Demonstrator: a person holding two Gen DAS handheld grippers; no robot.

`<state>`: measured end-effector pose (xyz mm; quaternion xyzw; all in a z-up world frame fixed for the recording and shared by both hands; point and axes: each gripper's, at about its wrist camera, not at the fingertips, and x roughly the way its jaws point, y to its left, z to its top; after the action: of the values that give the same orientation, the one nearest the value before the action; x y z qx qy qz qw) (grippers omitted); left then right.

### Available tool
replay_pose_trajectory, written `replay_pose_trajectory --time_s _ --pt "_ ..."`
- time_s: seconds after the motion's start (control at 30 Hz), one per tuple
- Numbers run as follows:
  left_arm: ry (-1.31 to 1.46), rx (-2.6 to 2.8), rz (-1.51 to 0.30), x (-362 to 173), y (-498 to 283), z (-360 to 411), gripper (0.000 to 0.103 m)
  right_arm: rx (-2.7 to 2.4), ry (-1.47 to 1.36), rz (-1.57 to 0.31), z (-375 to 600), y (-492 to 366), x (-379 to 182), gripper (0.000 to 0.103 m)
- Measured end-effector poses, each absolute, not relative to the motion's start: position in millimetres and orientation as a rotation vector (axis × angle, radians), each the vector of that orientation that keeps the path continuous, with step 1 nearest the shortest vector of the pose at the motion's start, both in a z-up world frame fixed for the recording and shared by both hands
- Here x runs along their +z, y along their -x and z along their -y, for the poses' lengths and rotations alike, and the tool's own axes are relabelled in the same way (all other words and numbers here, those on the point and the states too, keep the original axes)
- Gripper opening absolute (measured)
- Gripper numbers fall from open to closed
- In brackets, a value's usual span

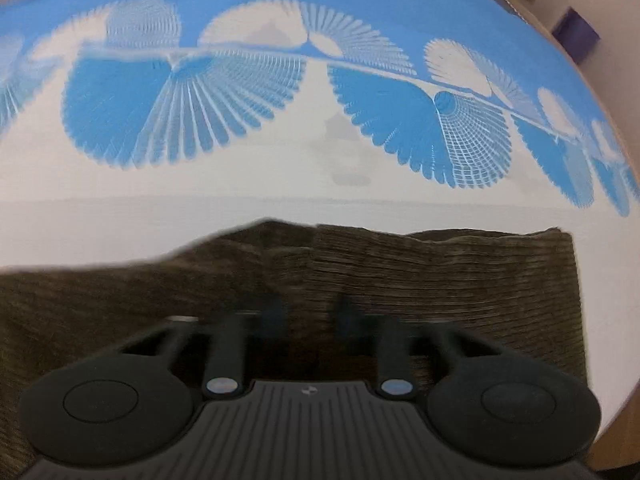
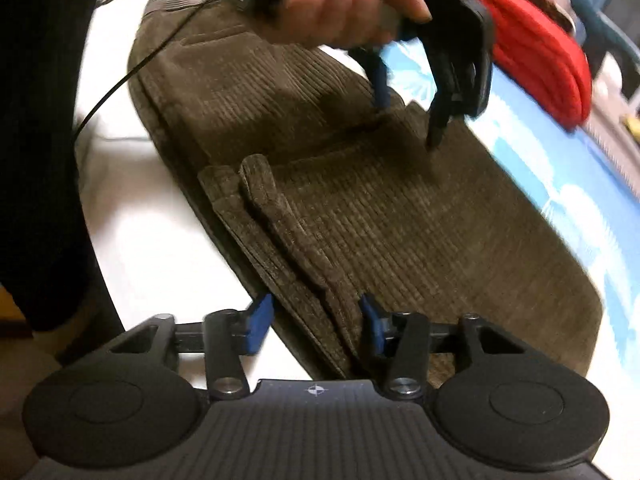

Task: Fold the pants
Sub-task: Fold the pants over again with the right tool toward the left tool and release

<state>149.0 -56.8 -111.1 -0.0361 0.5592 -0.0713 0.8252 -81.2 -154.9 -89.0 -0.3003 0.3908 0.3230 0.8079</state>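
1. Right tool (image 2: 316,326): nearest in its own wrist view; blue-padded fingers (image 2: 258,322) stand apart, straddling the near end of the folded cloth. The pads do not visibly press on it.
2. Brown corduroy pants (image 2: 360,208): folded on the white part of the cloth-covered surface, running away from the right tool. Two hemmed leg ends (image 2: 248,188) lie on top, side by side, near the left edge of the fold.
3. Left tool (image 2: 404,120): further along, over the middle of the pants, pointing steeply down. Its fingertips reach the corduroy at a crease; in the right wrist view they stand a little apart. The left wrist view is too blurred there to tell whether fabric is pinched.
4. Hand (image 2: 340,4): grips the left tool's handle from above.
5. Black cable (image 2: 132,72): trails from the upper left across the pants' far end.
6. Blue-and-white patterned cloth (image 1: 280,100): fan motifs, beyond the pants.
7. Red knitted item (image 2: 540,52): farthest, on the blue cloth.
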Motion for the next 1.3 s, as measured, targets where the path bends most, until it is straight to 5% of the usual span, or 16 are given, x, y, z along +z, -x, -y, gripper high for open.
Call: replay_pose_trajectory --time_s 0.1,0.23,0.4,0.5,0.6,0.87,1.07,1.3 --pt "0.14 -0.177 -1.097 -84.9 -143.8 46.5 0.012 0.695 0.586 -0.798 163.6 80.6 -73.2 0.02" --pt "0.133 -0.091 -1.099 -88.2 -146.5 30.6 0.009 0.7 0.488 -0.802 178.4 80.5 -63.4 0.018" --pt "0.062 -0.051 -1.084 -77.6 -136.2 19.8 0.018 0.647 0.353 -0.898 203.5 71.0 -68.3 0.023" --pt "0.044 -0.178 -1.016 -53.9 -115.7 23.3 0.033 0.497 0.129 -0.868 243.0 60.2 -48.6 0.048" --pt "-0.044 -0.336 -1.037 -52.9 -92.9 35.1 0.035 0.243 0.021 -0.837 282.7 54.4 -45.4 0.066" --pt "-0.632 -0.587 -1.156 -129.0 -17.7 82.9 0.035 -0.16 -0.466 -1.052 370.0 47.6 -88.4 0.071" --pt "-0.376 -0.593 -1.123 -98.6 -25.4 63.8 0.032 -0.183 -0.492 -1.067 373.4 46.1 -91.0 0.073" --pt "-0.567 -0.67 -1.204 -126.0 -8.9 83.6 0.034 -0.147 -0.529 -1.08 375.8 41.0 -94.8 0.062"
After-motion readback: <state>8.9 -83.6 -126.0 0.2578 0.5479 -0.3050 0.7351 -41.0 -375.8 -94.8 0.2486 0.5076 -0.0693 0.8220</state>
